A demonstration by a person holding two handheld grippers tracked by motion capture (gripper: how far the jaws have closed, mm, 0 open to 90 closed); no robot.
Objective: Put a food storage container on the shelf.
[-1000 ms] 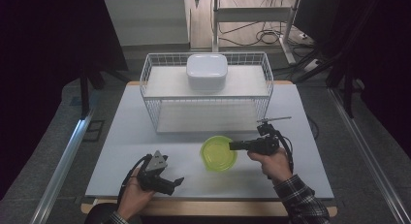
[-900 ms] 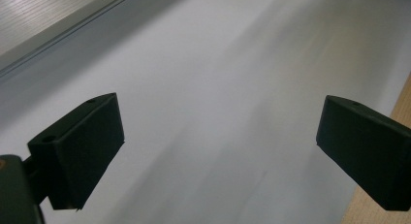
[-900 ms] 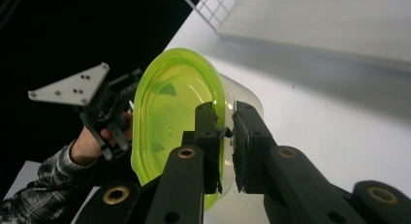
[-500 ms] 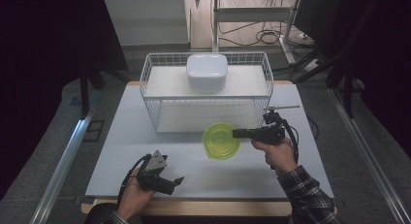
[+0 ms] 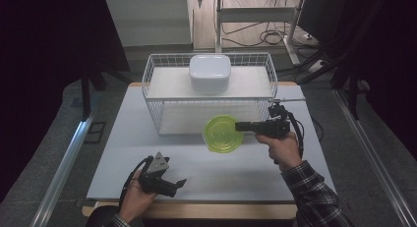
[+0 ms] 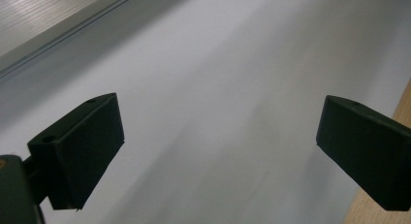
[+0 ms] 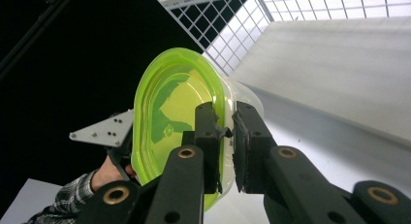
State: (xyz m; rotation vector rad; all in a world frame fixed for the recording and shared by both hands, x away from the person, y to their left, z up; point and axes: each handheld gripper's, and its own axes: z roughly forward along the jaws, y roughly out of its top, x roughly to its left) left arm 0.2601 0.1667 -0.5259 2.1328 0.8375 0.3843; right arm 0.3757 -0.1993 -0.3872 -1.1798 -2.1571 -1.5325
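A clear tub with a lime-green lid (image 5: 222, 133) hangs tilted on its side above the white table, just in front of the wire basket (image 5: 162, 114). My right gripper (image 5: 239, 127) is shut on its rim; in the right gripper view the pads (image 7: 208, 132) pinch the edge of the green-lidded tub (image 7: 169, 103) from both sides. My left gripper (image 5: 178, 184) rests near the table's front left edge. Its jaws stand wide open with nothing between them (image 6: 218, 146), over bare table.
A white lidded tub (image 5: 210, 72) sits in the wire basket toward its back. The white tabletop (image 5: 123, 143) ends in a wooden front edge. A metal rail (image 5: 64, 163) runs along the left, and cables lie on the floor behind.
My right gripper has lifted the green-lidded tub off the table and carried it toward the basket's front. The left gripper has stayed where it was.
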